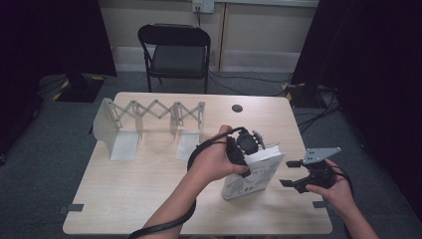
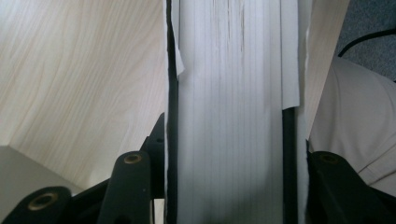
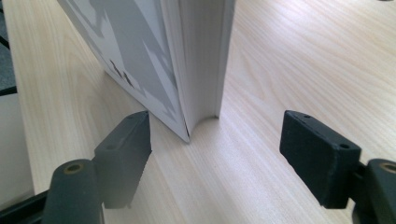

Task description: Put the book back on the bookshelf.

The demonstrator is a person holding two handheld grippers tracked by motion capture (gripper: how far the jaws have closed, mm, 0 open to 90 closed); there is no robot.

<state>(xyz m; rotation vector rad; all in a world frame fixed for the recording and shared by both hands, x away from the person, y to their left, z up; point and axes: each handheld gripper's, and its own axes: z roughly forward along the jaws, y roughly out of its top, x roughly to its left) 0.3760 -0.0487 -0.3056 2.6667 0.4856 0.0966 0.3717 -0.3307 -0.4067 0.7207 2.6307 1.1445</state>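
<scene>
— How many books were out there?

— One book, white with a grey pattern on its cover. It stood upright on the wooden surface, towards the near right part of it, page edges up.

— And who had hold of it?

— The left tongs. They came down over the top of the book and were closed on it, one jaw against each cover. In the left gripper view the block of pages ran straight up between the two black jaws, with both covers pinched.

— The right tongs?

— The right tongs sat just to the right of the book, low over the surface, apart from it. Their jaws stood open, nothing pressed between them. In the right gripper view the book's lower corner rested on the surface just ahead of the gap, nearer the left-hand jaw, touching neither.

— What else was on the surface?

— One white folding rack with a scissor lattice, well to the left of the book and farther back. It had three upright panels that I could count. Also one small dark round spot beyond the book, near the far edge.

— And off the surface?

— One black folding chair, behind the far edge, past the rack.
</scene>
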